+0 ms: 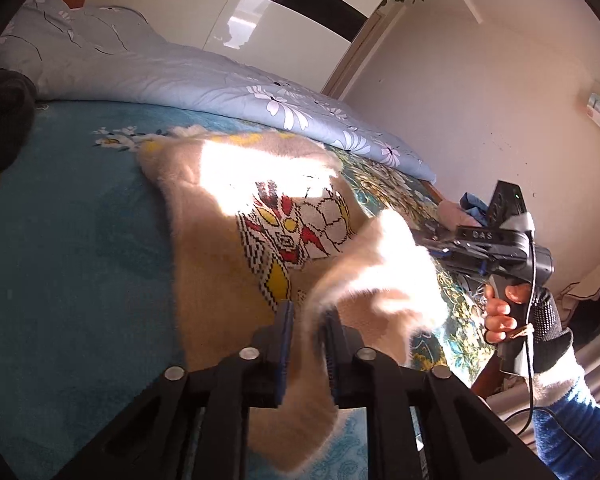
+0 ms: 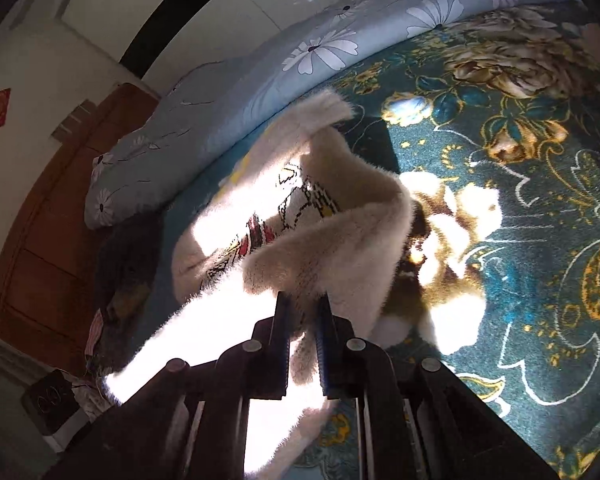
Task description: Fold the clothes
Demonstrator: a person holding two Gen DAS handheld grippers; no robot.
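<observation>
A fuzzy cream sweater with a red, yellow and black figure on its front lies on the teal bed blanket. Strong sunlight washes out parts of it. My left gripper stands open low over the sweater's near edge, with a fold of cream fabric between its fingers but a gap beside the left pad. My right gripper is shut on the sweater, pinching a lifted flap that curls over the garment. In the left wrist view a gloved hand holds the right tool's black body behind that flap.
A light blue duvet with white flowers is bunched along the bed's far side. A dark garment lies at the left. The flowered blanket spreads to the right, a wooden headboard stands at the left, and a power strip lies below it.
</observation>
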